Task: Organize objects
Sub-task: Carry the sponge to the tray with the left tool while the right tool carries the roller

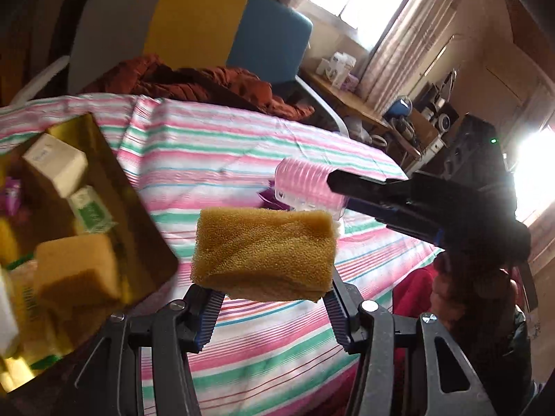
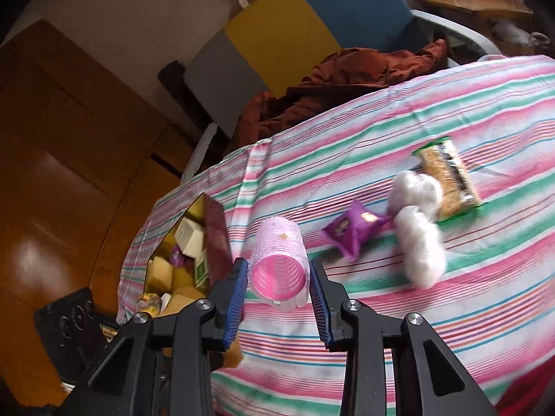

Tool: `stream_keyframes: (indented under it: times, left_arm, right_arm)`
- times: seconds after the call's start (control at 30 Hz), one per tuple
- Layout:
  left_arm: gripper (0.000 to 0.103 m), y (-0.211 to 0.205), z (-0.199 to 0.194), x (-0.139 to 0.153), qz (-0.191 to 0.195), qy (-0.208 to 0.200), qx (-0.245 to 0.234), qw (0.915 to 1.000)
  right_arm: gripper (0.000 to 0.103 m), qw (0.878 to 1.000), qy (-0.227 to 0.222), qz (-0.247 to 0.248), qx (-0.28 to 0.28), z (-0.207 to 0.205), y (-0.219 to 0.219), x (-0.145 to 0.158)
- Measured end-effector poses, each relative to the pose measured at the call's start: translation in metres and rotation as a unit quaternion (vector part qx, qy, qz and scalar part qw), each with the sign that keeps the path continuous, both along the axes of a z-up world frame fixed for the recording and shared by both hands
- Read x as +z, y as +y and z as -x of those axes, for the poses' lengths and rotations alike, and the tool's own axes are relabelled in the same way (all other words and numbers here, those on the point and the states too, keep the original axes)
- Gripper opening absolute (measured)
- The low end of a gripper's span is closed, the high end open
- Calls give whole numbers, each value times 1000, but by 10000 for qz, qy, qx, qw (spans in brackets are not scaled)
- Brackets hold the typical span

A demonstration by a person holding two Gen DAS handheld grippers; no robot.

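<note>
While both hands hang above the striped bedsheet (image 2: 399, 329), each tool carries something. Over on the left, the left gripper (image 1: 269, 298) clamps a yellow sponge (image 1: 263, 253) between its blue ribbed pads, the foam bulging above the fingers and clear of the cloth. Just beyond it the right gripper (image 2: 279, 287) pinches a pink hair roller (image 2: 279, 267), jaws drawn in narrow on the ribbed plastic tube, its open end facing the camera.

Now the container: a gold box (image 1: 138, 215) sits at the left edge of the sheet, flap up, and it is already crowded. Inside I can see a white carton (image 1: 57, 164), a green-and-white carton (image 1: 92, 213) below it, another sponge block (image 1: 78, 270) in the near corner, a purple wrapper tucked deep in (image 2: 177, 258), and more yellow and white packs I cannot make out through the blur.

Out on the open sheet, well apart from the box, lie a purple sachet (image 2: 350, 232), two white cotton tufts (image 2: 421, 239) touching each other, and a green-edged snack pack (image 2: 449, 183) just behind them. A rust-red cloth (image 2: 347, 83) is heaped at the far edge.
</note>
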State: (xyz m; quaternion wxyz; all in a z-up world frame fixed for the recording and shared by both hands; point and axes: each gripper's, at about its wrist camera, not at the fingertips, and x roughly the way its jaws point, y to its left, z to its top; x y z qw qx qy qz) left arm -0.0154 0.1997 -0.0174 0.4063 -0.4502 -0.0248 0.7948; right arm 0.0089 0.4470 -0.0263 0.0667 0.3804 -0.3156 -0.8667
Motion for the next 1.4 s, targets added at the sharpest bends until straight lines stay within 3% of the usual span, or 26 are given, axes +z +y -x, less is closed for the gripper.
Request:
stream_keyframes:
  times: [0.2,0.63,1.1,1.27,1.4]
  left_arm:
    - [54,-57,9,15,-137,203,569,9981]
    - [54,-176,29,-18,59,-18,1840,9829]
    - [55,-184,37,-43,222,-220,1852,9822]
    - [55,-184,43,-48,291,-293,1862,9816]
    - [65,-182,48,-49,321,-360,1904,9805]
  right_arm:
    - [36,9990,114,-140,415,17,-39,15]
    - [36,9887,241,-496,1397,77,-135,41]
    - [36,9826,39,-1248,1376,177,-194,40]
    - [36,9752,-251,-1752,1332,221,-216,18]
    - [38,9718,-491,-1763,1488,237,-224,-1]
